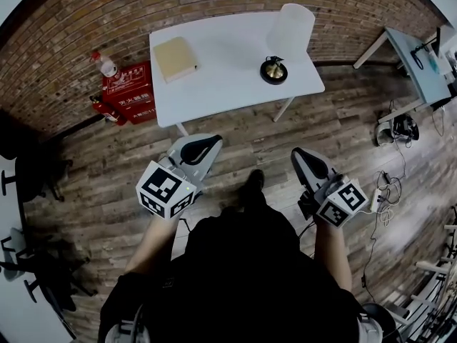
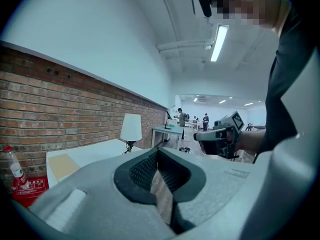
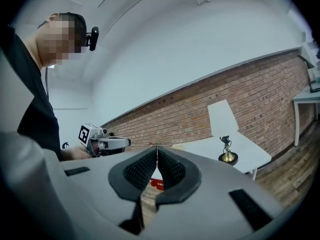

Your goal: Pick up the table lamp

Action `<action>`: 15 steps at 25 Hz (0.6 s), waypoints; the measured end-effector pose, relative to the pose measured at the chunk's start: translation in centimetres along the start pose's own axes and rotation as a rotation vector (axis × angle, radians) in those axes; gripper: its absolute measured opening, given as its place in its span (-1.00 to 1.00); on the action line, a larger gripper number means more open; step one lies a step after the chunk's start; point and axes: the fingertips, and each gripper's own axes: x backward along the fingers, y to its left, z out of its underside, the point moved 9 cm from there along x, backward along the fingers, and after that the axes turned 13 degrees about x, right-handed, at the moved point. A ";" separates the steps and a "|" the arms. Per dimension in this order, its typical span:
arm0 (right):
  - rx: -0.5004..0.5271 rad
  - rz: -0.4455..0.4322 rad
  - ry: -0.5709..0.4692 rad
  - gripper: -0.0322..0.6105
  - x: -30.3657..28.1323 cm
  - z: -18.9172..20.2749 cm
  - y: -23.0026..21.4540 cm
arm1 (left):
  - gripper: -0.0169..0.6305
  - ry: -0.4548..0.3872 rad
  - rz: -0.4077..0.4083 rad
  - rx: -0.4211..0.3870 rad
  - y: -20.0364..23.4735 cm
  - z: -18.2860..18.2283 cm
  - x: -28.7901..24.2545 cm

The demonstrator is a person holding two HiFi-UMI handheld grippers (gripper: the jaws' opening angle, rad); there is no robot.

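The table lamp (image 1: 288, 36), with a white shade, a thin dark stem and a round brass-and-black base, stands upright near the right end of the white table (image 1: 221, 84). In the left gripper view the lamp (image 2: 131, 128) is far ahead, and in the right gripper view the lamp (image 3: 225, 129) is ahead to the right. My left gripper (image 1: 191, 153) and right gripper (image 1: 305, 161) hover over the wooden floor, well short of the table. Both the left gripper (image 2: 157, 152) and the right gripper (image 3: 157, 148) have their jaws together and hold nothing.
A tan flat box (image 1: 176, 58) lies on the table's left half. A red case (image 1: 129, 91) and a plastic bottle (image 1: 105, 64) sit by the brick wall to the left. A second desk (image 1: 421, 63) and floor cables (image 1: 389, 188) are on the right.
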 end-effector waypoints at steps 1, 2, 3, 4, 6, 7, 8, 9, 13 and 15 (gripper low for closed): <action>-0.004 -0.002 0.000 -0.85 -0.4 -0.1 -1.0 | -0.92 0.005 0.002 0.000 0.4 -0.4 -1.0; -0.005 -0.004 0.001 -0.85 -0.9 -0.3 -2.2 | -0.92 0.008 0.005 -0.003 0.9 -0.9 -2.0; -0.008 -0.005 0.004 -0.85 -1.3 -0.5 -3.4 | -0.92 0.010 0.007 -0.007 1.3 -1.4 -3.2; -0.012 -0.006 0.007 -0.85 -1.8 -0.6 -4.7 | -0.92 0.011 0.008 -0.009 1.8 -2.0 -4.3; -0.024 -0.009 0.020 -0.85 -2.6 -0.8 -7.3 | -0.92 0.013 0.008 -0.005 2.8 -2.9 -6.7; -0.027 -0.011 0.028 -0.85 -3.0 -0.9 -8.6 | -0.92 0.015 0.008 -0.003 3.3 -3.3 -8.0; -0.026 -0.014 0.034 -0.85 -3.4 -1.1 -10.0 | -0.92 0.018 0.009 -0.001 3.8 -3.8 -9.3; -0.018 -0.017 0.038 -0.85 -3.8 -1.4 -11.4 | -0.92 0.020 0.008 -0.002 4.3 -4.2 -10.7; 0.054 -0.043 0.028 -0.85 -5.3 -2.3 -16.5 | -0.92 0.017 -0.006 -0.003 5.9 -6.0 -16.1; 0.074 -0.062 0.010 -0.85 -5.8 -2.4 -18.8 | -0.92 -0.001 -0.016 0.004 6.2 -6.7 -18.3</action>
